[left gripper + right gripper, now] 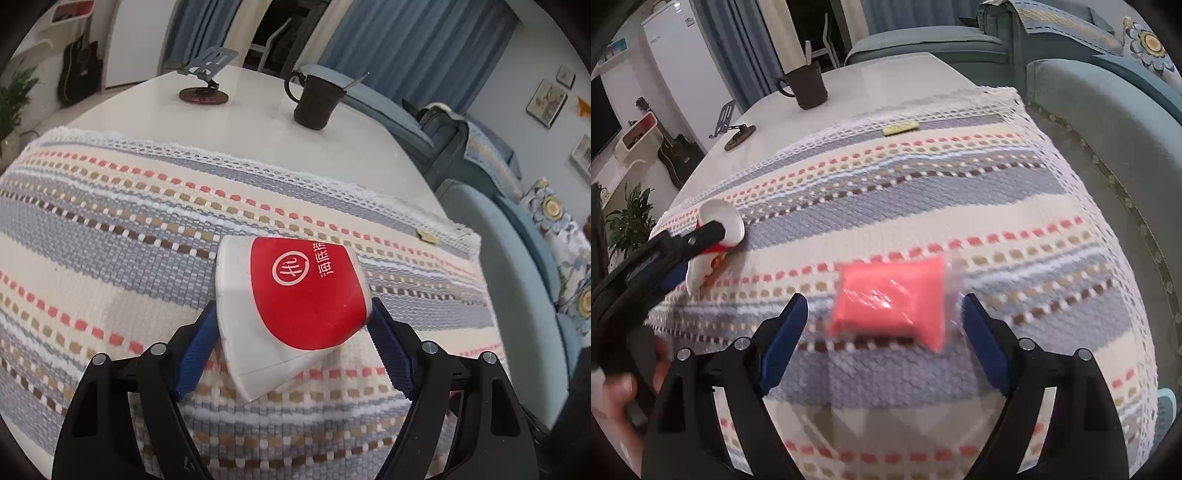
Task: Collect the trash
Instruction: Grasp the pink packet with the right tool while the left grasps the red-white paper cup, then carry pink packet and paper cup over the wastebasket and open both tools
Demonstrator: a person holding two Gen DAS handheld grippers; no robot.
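A crushed red and white paper cup (295, 306) lies on its side on the striped woven cloth (110, 229). My left gripper (293, 317) has both blue pads against the cup's sides and grips it; it also shows in the right wrist view (716, 236) at the left, around the cup (724, 221). A pink packet in clear wrap (890, 299) lies on the cloth. My right gripper (884, 314) is open, its pads standing on either side of the packet without touching it. A small yellowish scrap (900, 128) lies near the cloth's far edge.
A dark mug (317, 99) with a spoon and a metal phone stand (205, 79) stand on the white table (258, 140) beyond the cloth. A blue sofa (517, 258) runs along the right side. A guitar (79, 72) and plant are at far left.
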